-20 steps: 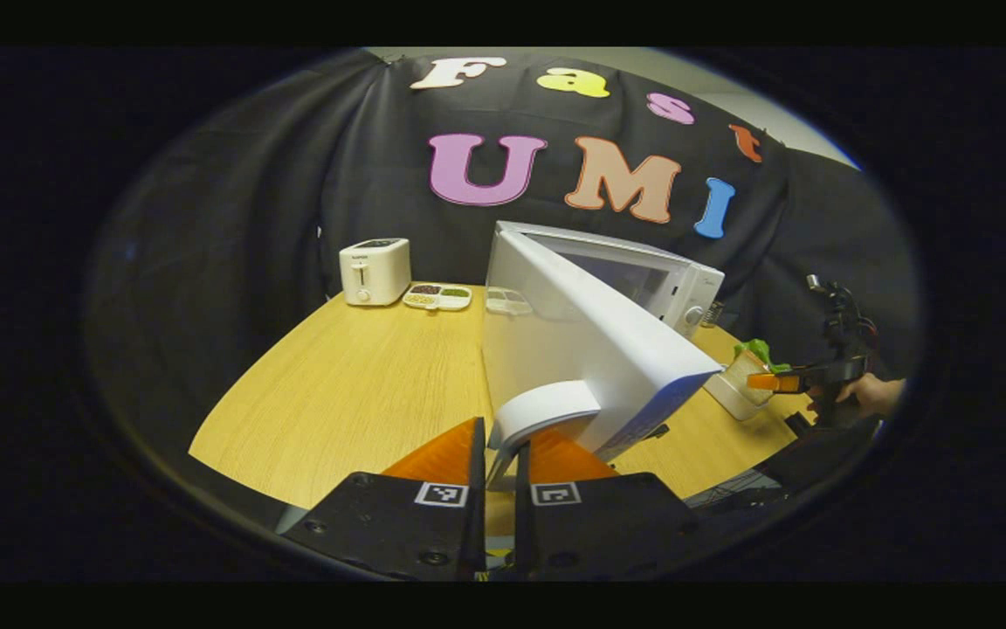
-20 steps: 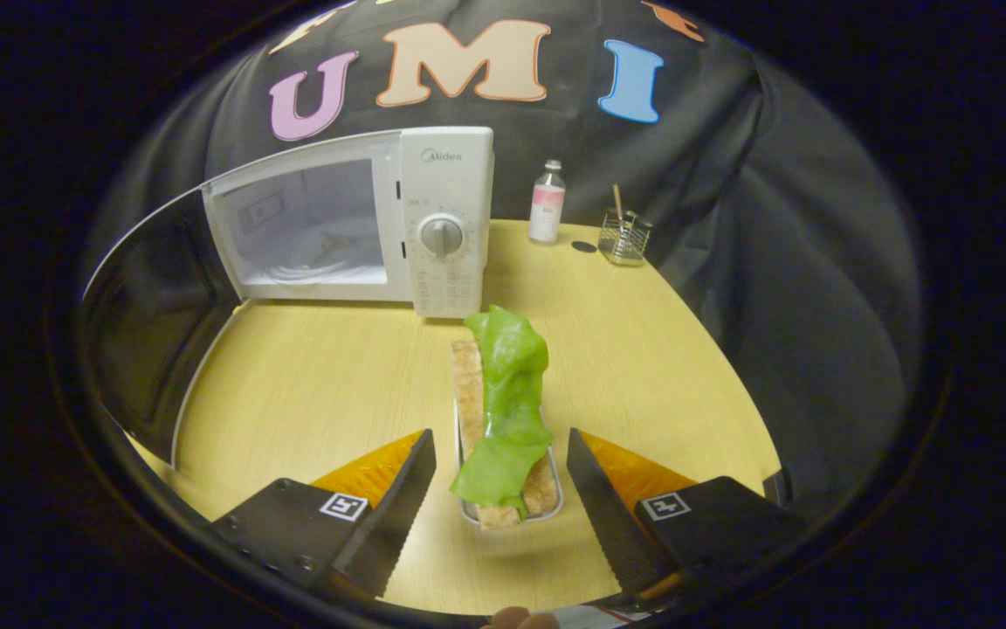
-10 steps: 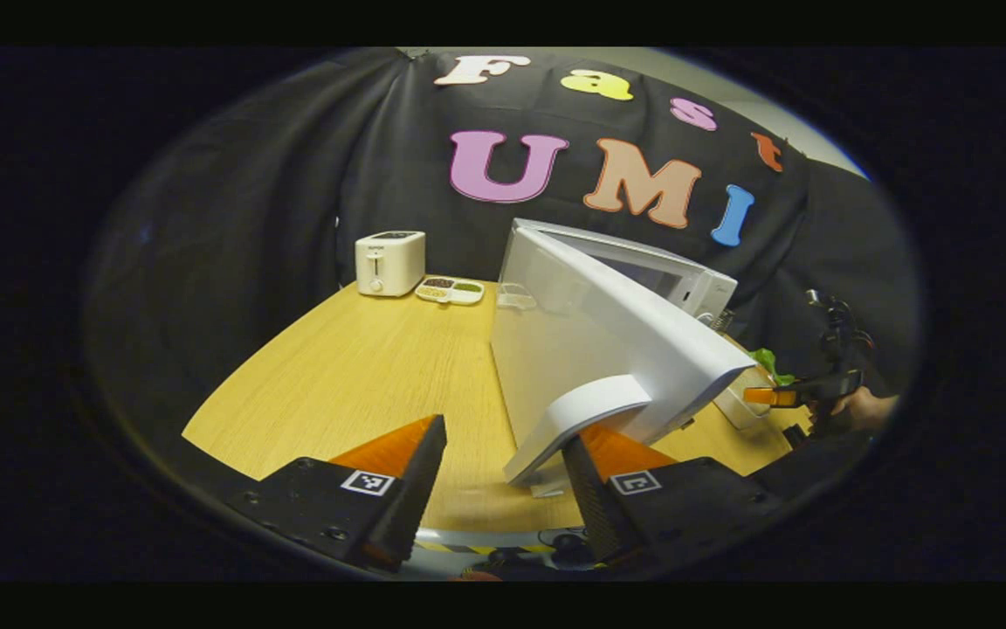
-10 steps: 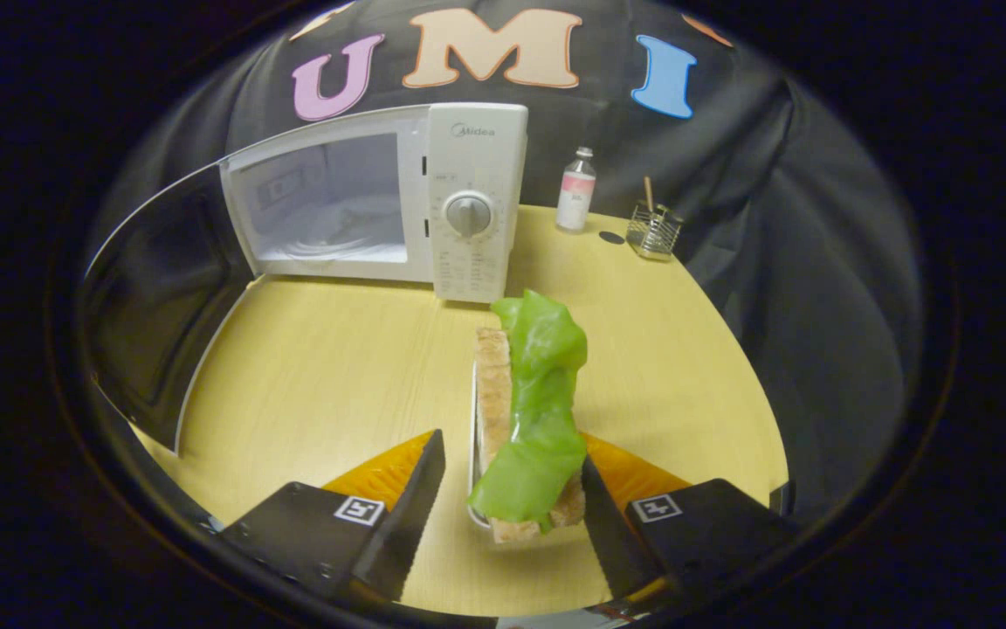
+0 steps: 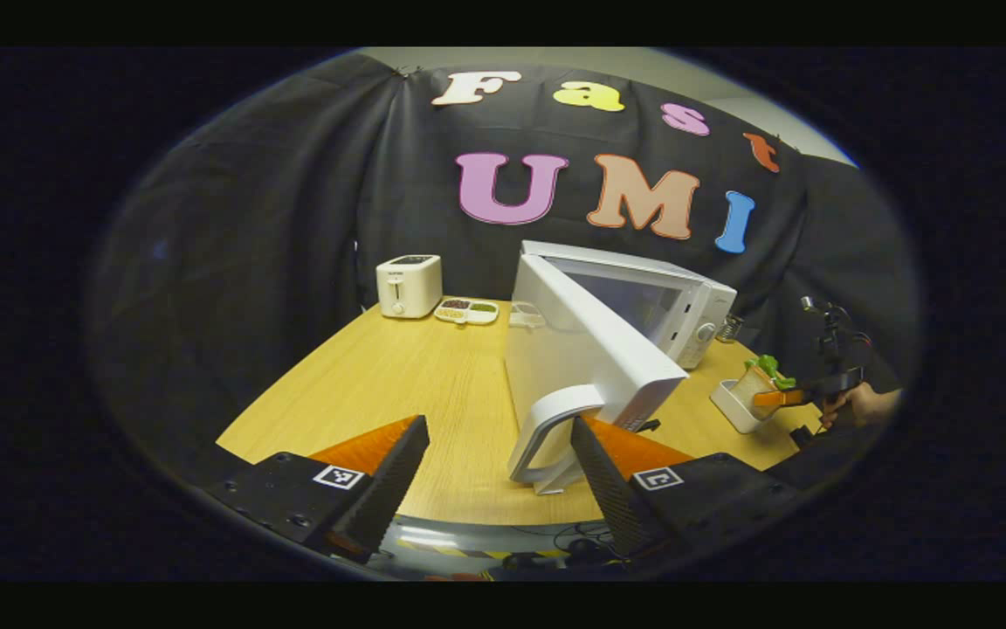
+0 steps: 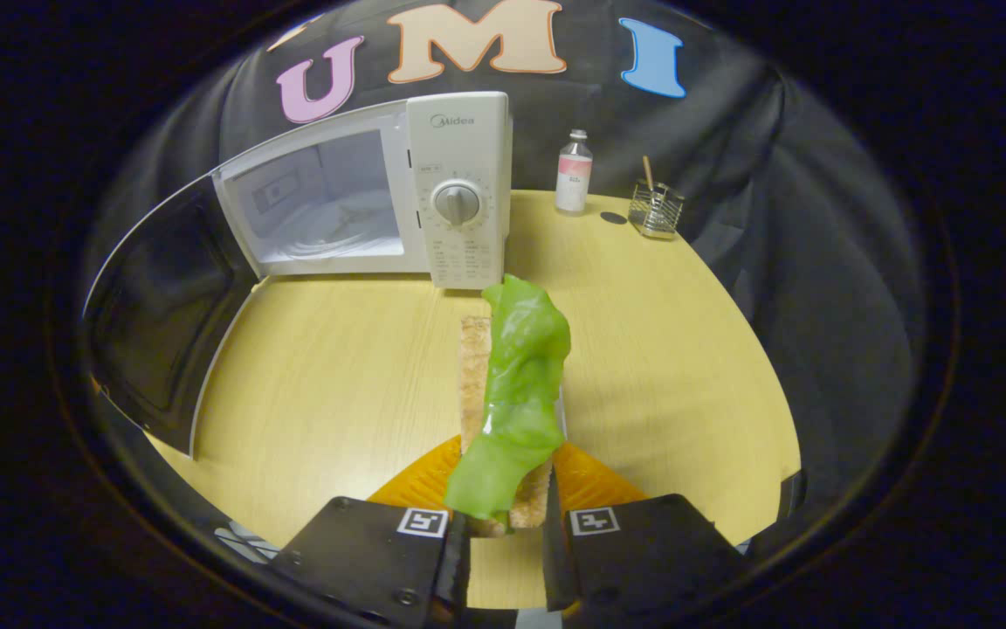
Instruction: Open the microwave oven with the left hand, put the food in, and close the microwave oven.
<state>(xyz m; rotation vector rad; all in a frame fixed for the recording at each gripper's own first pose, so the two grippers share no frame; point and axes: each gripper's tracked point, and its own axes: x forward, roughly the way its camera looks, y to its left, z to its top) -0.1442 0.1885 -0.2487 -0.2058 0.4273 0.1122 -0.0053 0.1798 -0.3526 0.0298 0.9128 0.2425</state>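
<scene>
My left gripper (image 5: pixel 494 476): fingers apart, door handle (image 5: pixel 547 432) between, untouched. Microwave (image 6: pixel 433 188) door (image 5: pixel 590 349) open. My right gripper (image 6: pixel 499 524): fingers clamped on toast-and-lettuce tray (image 6: pixel 512 393), near desk (image 6: pixel 337 376) front edge.
</scene>
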